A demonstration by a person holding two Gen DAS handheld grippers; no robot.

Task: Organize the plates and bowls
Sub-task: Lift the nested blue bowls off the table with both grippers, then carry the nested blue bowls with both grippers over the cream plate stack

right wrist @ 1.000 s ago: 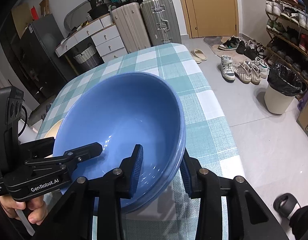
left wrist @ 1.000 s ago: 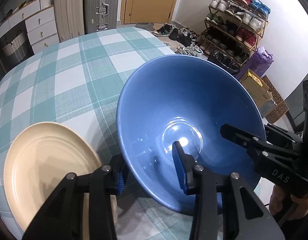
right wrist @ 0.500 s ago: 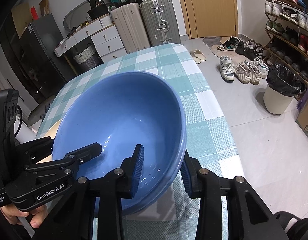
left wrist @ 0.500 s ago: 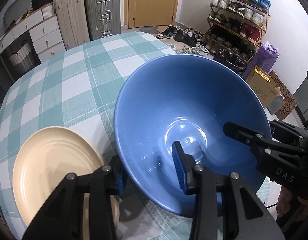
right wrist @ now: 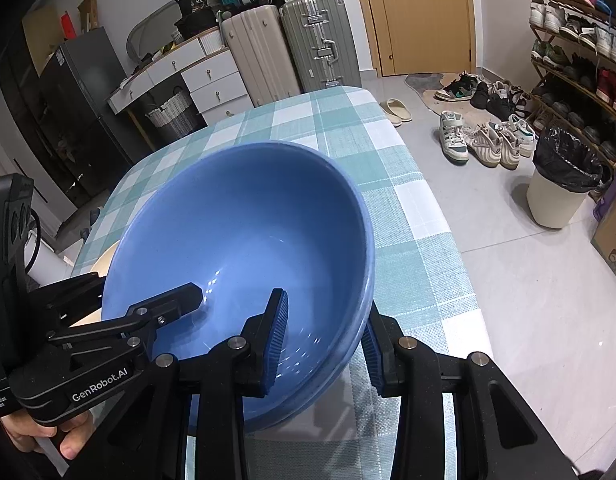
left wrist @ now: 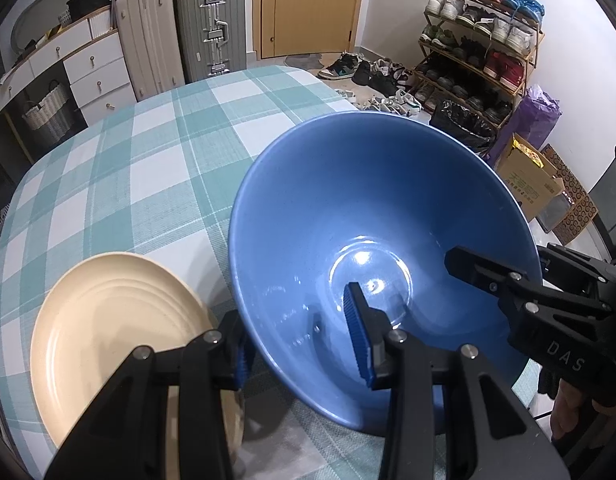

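Left wrist view, left to right. Cream plate (left wrist: 115, 336) at lower left on the checked worktop (left wrist: 155, 168); its near edge is hidden behind my left claw (left wrist: 299, 344) arm. That claw straddles the near left wall of the blue bowl (left wrist: 372, 216): one blue pad outside, mostly hidden behind the rim, the other inside. Gap is narrow, and the pads look set against the wall, holding it. The bowl's base is hidden by its own wall, so I cannot tell whether it rests on the cloth. At right my right claw (left wrist: 504, 276) reaches over the rim, its outer finger hidden behind the bowl; a hand (left wrist: 564, 404) below it is cut off by the frame edge.

Right wrist view, left to right. Fingers of the hand (right wrist: 39, 436) on the left claw (right wrist: 147, 304) handle show at lower left, partly cut off. A sliver of plate (right wrist: 105, 260) peeks past the bowl (right wrist: 243, 232). Two rim lines show at the near right edge; whether this is two nested bowls I cannot tell. My right claw (right wrist: 324, 340) pinches that edge, narrow, pointing steeply down.
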